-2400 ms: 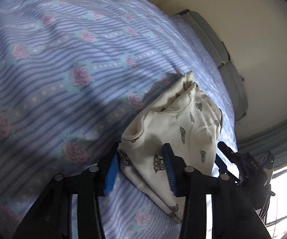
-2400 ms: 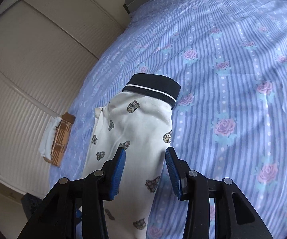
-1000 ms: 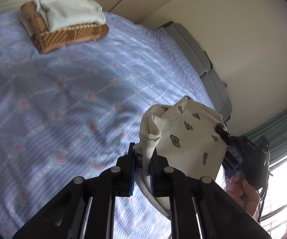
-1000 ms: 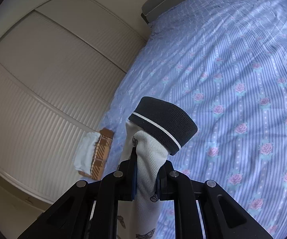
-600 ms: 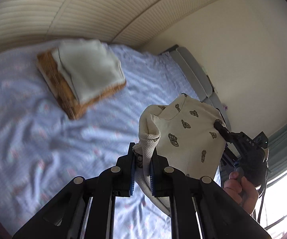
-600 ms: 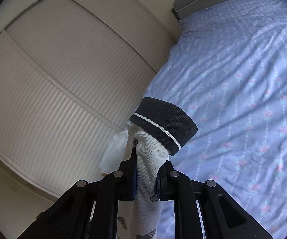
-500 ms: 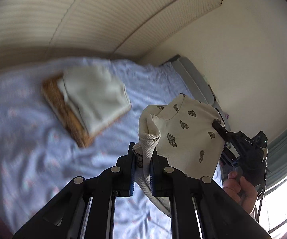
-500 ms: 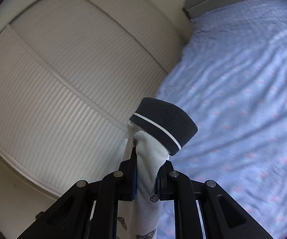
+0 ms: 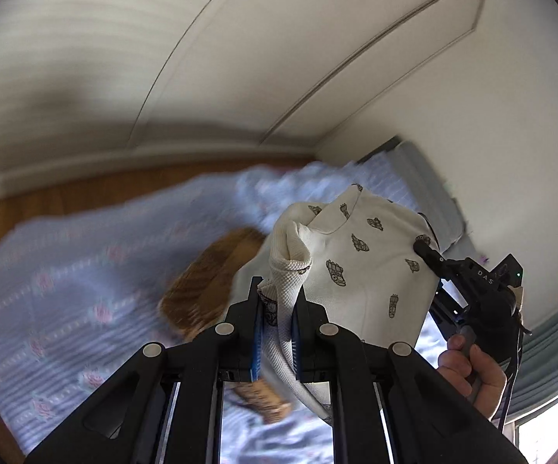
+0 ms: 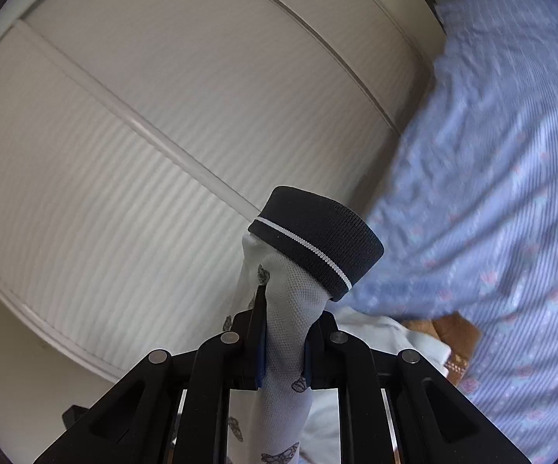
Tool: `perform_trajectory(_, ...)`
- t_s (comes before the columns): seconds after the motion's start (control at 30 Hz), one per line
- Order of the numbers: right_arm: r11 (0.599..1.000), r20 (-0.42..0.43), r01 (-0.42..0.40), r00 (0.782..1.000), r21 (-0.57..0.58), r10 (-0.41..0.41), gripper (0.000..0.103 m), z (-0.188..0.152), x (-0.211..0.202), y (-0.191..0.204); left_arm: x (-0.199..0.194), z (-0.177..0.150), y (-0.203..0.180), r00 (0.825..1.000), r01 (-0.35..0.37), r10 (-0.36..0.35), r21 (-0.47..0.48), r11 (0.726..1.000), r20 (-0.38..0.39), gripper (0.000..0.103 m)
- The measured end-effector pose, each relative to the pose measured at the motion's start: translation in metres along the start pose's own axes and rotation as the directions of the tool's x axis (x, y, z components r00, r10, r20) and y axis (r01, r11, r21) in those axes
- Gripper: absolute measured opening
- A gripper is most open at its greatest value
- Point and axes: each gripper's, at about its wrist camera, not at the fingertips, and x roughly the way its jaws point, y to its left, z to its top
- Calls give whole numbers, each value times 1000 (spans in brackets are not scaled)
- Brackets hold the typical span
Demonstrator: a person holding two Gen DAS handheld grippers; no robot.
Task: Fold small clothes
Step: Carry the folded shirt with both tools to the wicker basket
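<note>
A small cream garment (image 9: 360, 270) with dark printed figures hangs in the air between both grippers, folded into a compact bundle. My left gripper (image 9: 277, 301) is shut on one bunched edge of it. The right gripper (image 10: 284, 323) is shut on the other end, just below the garment's navy cuff (image 10: 317, 239) with its white stripe. In the left wrist view the right gripper (image 9: 426, 255) shows at the far side of the cloth, with a hand (image 9: 472, 367) on its handle. Below the garment lies a woven brown basket (image 9: 201, 286) on the bed, partly hidden by the cloth.
The bed (image 9: 66, 270) has a blue striped sheet with pink roses (image 10: 511, 193). The basket (image 10: 457, 332) holds a folded pale cloth (image 10: 379, 332). White slatted wardrobe doors (image 10: 143, 135) stand beyond the bed's edge, with wooden floor (image 9: 27, 201) between. A grey headboard (image 9: 426, 178) lies at the far end.
Both grippers have carried the garment sideways across the bed toward the wardrobe side. The basket has come from the far left to right beneath the garment. The grips are unchanged.
</note>
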Motion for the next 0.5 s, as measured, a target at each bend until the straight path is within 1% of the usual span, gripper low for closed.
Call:
perform_trajectory(0.1, 995, -43, 47, 998, 88, -43, 15, -17, 25, -47, 23, -18, 20, 998, -20, 18, -24, 1000, -55, 13)
perform_trajectory(0.17, 991, -49, 65, 997, 120, -60, 15, -23, 33, -69, 30, -26, 25, 998, -26, 26, -3, 1000, -53, 14)
perform_trajectory(0.23, 991, -50, 70, 997, 117, -65, 15, -28, 40, -75, 33, -27, 26, 999, -29, 29, 16, 999, -41, 14)
perform_trajectory(0.3, 993, -53, 92, 995, 76, -88, 16, -33, 40, -75, 32, -27, 26, 999, -32, 33, 28, 999, -35, 15)
perform_trajectory(0.33, 993, -51, 112, 993, 49, -109, 17, -33, 40, -71, 31, -27, 25, 999, -34, 36, 35, 999, -34, 18)
perform_trajectory(0.37, 991, -47, 132, 990, 22, -130, 21, -32, 39, -66, 33, -26, 24, 998, -42, 43, 40, 998, -34, 25)
perform_trajectory(0.4, 988, -47, 155, 987, -2, -155, 23, -34, 40, -63, 31, -26, 23, 998, -55, 56, 50, 997, -30, 30)
perform_trajectory(0.43, 981, -46, 189, 981, -35, -190, 30, -35, 38, -59, 25, -27, 20, 998, -65, 66, 67, 996, -19, 38)
perform_trajectory(0.47, 972, -41, 223, 973, -70, -226, 38, -34, 36, -52, 19, -28, 17, 997, -80, 80, 90, 993, 3, 44)
perform_trajectory(0.5, 961, -25, 251, 966, -113, -256, 39, -35, 32, -47, 13, -29, 14, 995, -96, 93, 113, 989, 26, 46)
